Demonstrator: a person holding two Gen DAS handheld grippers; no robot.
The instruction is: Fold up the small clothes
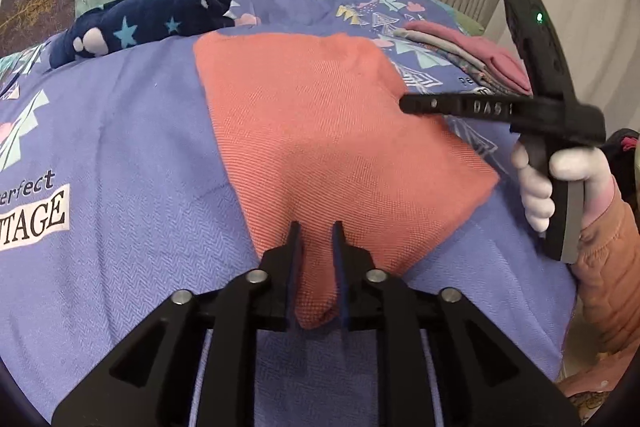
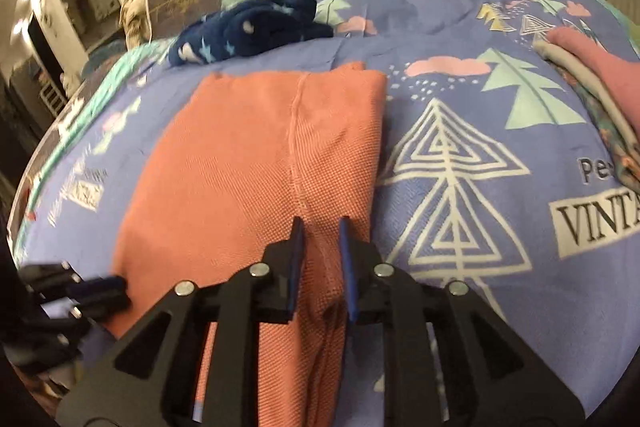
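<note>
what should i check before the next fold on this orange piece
1. Orange garment lies flat on the purple bedspread: ok, no big wrinkles visible.
2. Left tool free of the cloth: not ok, a corner of fabric sits between its parted fingers.
3. Right tool free of the cloth: cannot tell, fabric lies between its fingers, pads apart, contact unclear.
4. Far edge squared: ok, it looks straight in the right wrist view.
5. Folded stack clear of the garment: ok, apart from it, on its right in the left wrist view.
6. Navy star item out of the way: ok, beyond the far edge.
</note>
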